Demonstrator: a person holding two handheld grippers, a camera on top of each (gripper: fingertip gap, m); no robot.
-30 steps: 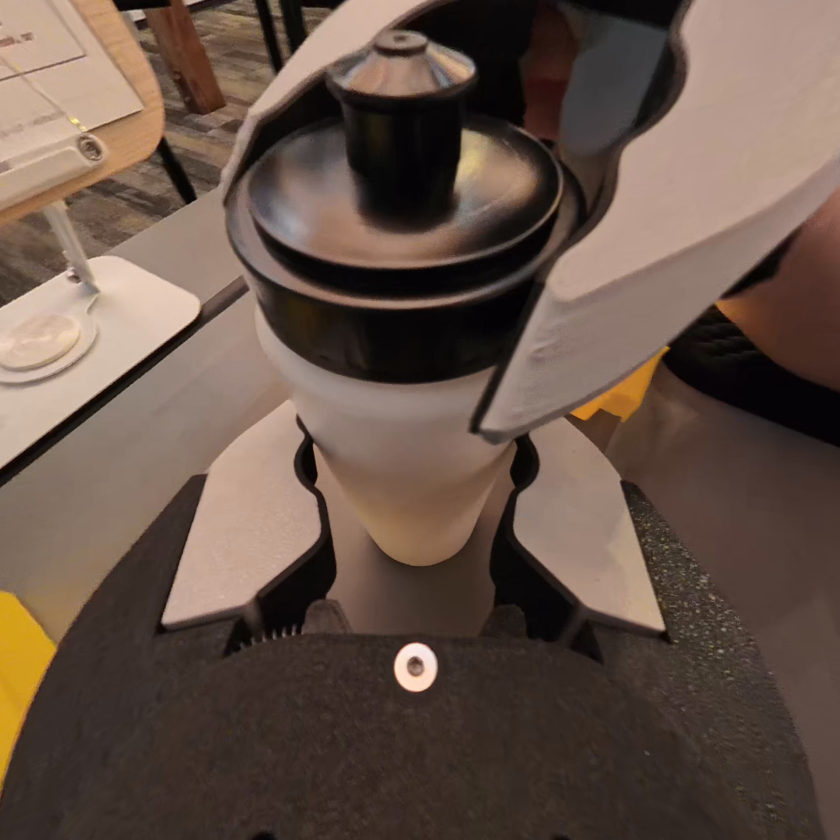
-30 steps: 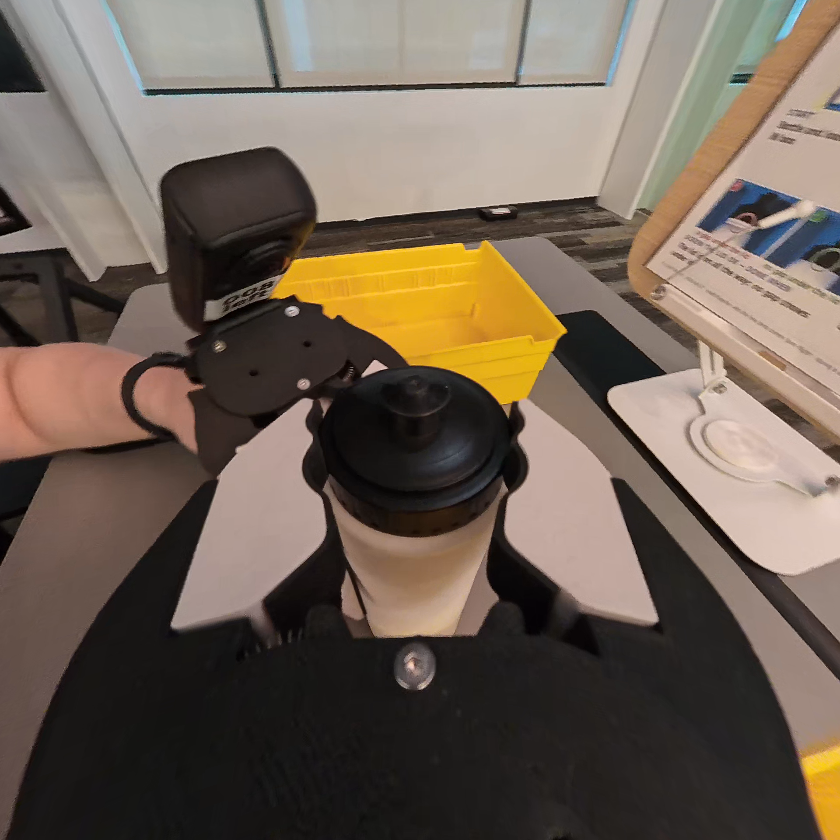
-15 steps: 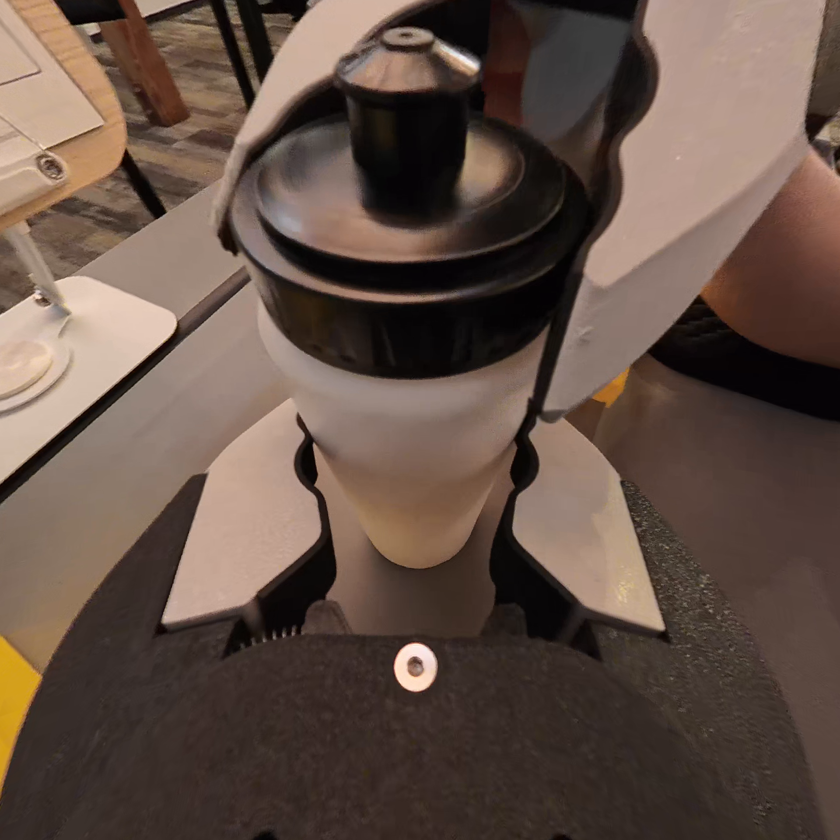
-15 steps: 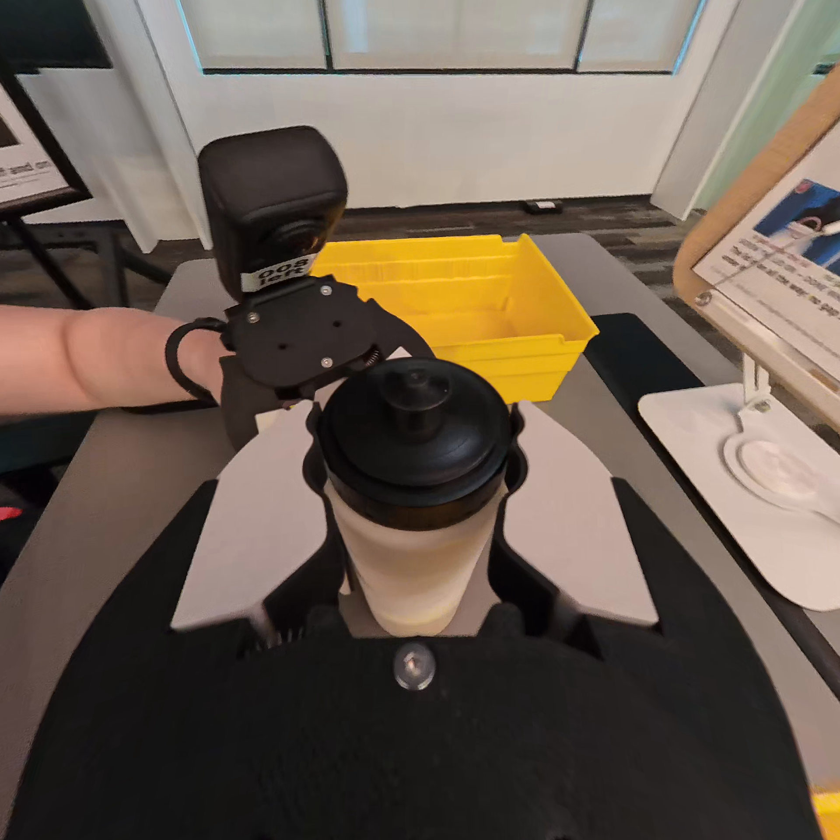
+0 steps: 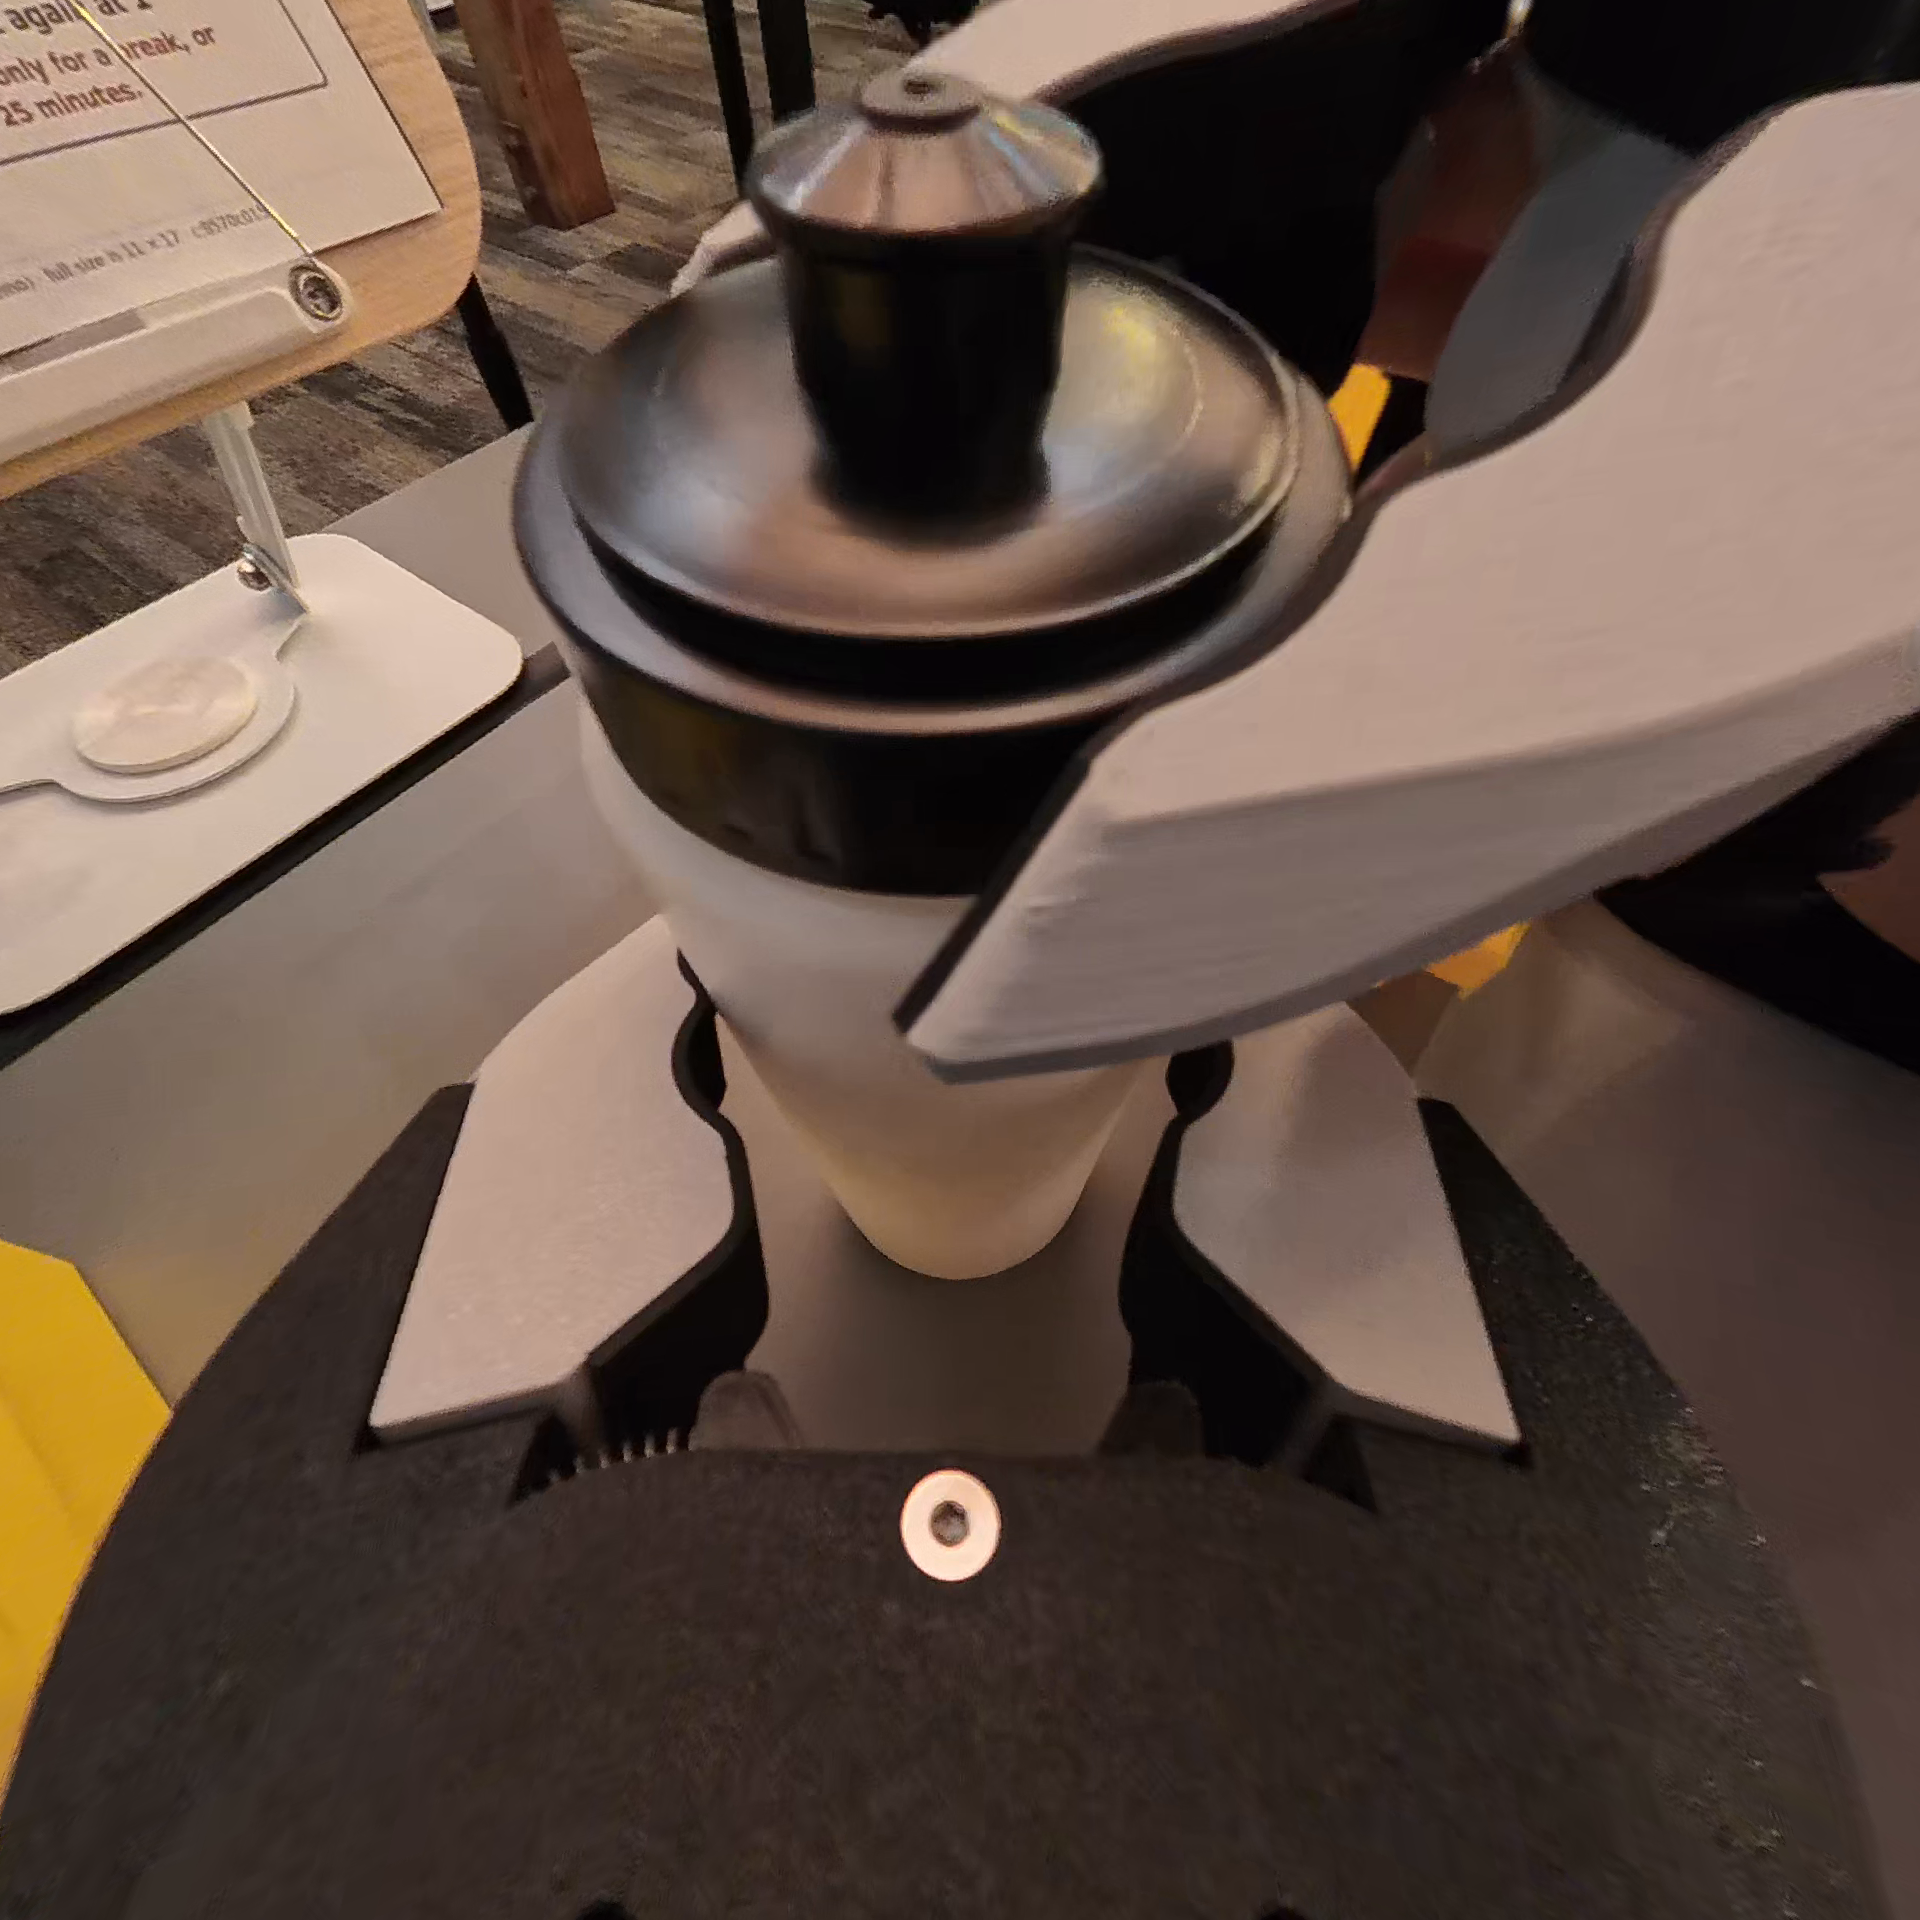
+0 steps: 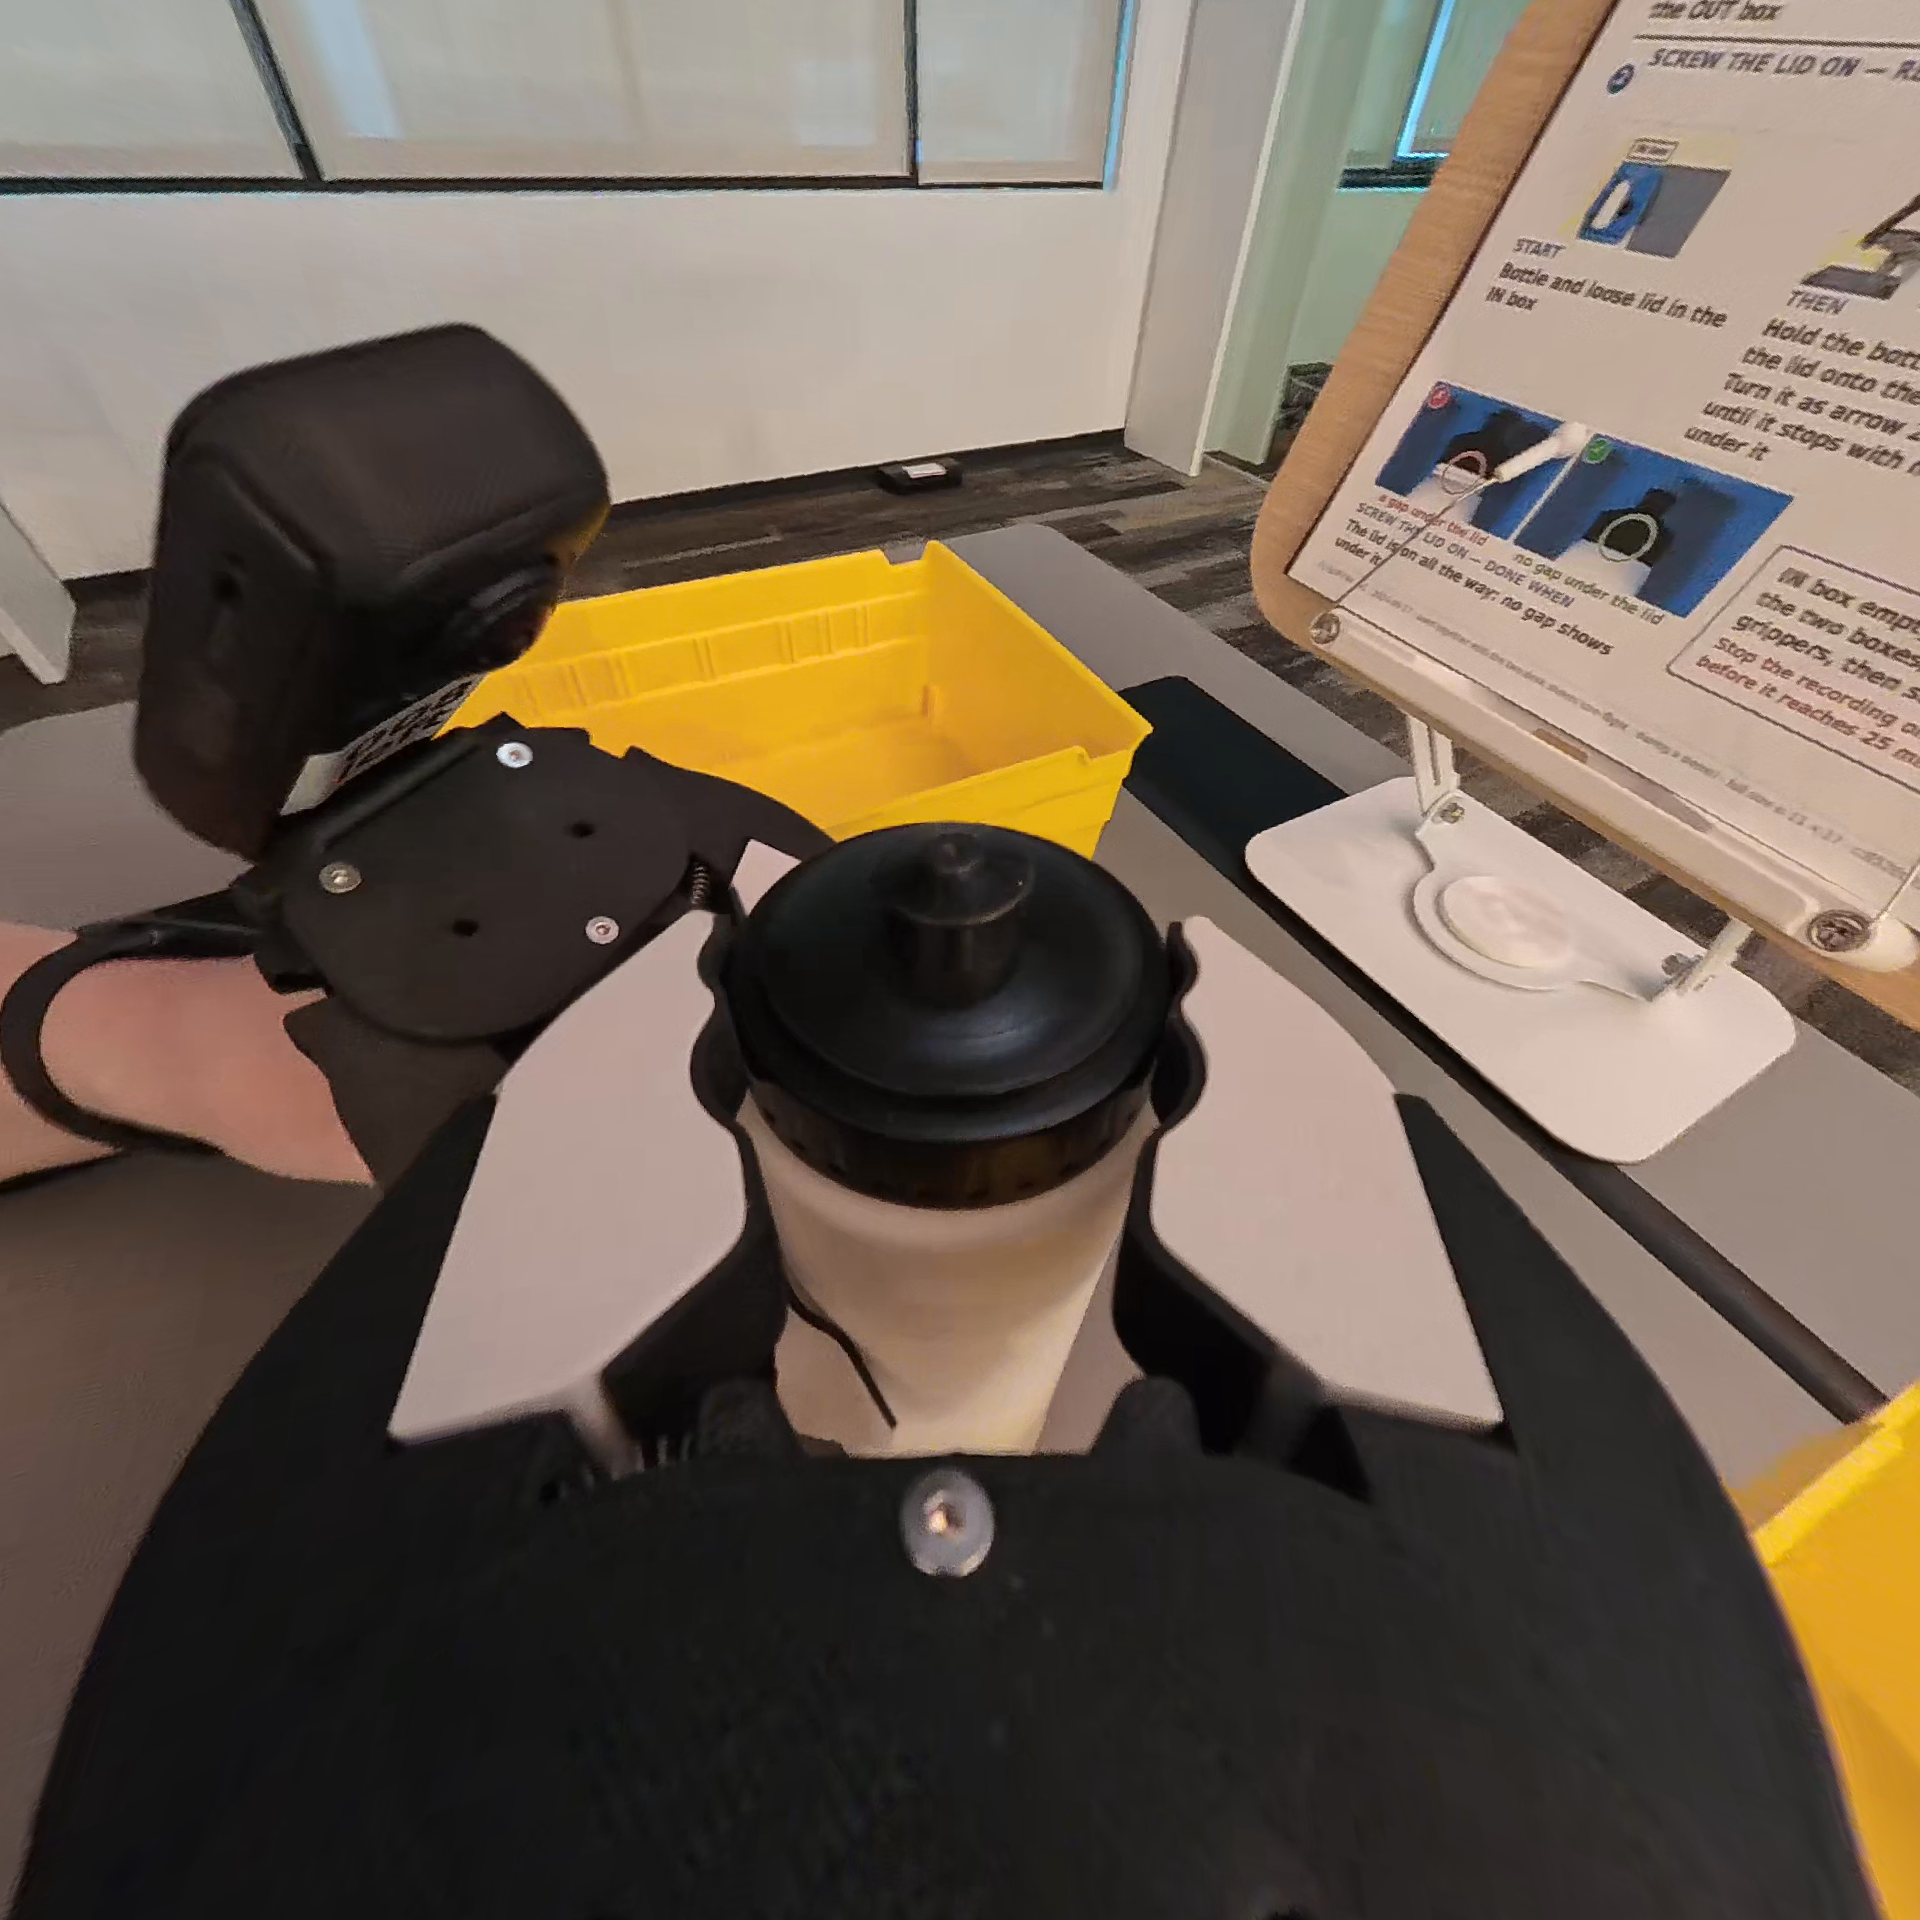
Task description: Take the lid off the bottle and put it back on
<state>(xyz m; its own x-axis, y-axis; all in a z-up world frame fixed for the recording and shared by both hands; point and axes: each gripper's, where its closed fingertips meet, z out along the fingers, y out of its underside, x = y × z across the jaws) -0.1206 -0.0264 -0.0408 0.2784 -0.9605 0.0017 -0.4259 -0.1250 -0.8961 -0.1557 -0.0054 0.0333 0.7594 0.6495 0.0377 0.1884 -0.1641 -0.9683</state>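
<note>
Both tools share one build: a broad black body with a grainy, speckled surface, a single silver screw sunk in the middle near the front edge, and pale grey flat fingers edged in black with wavy, notched inner rims. The left gripper (image 5: 940, 1132) shows small gear teeth behind its left finger. Seen from the right gripper (image 6: 951, 1049), the other unit carries a boxy black camera housing with a white label, a black plate dotted with silver screws, a small spring, and a black strap looped round the person's hand (image 6: 156, 1070).

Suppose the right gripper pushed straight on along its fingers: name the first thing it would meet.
The right gripper is already shut on the black lid, so nothing nearer intervenes. Straight beyond it lies the yellow bin, though the depth between is unclear.
</note>
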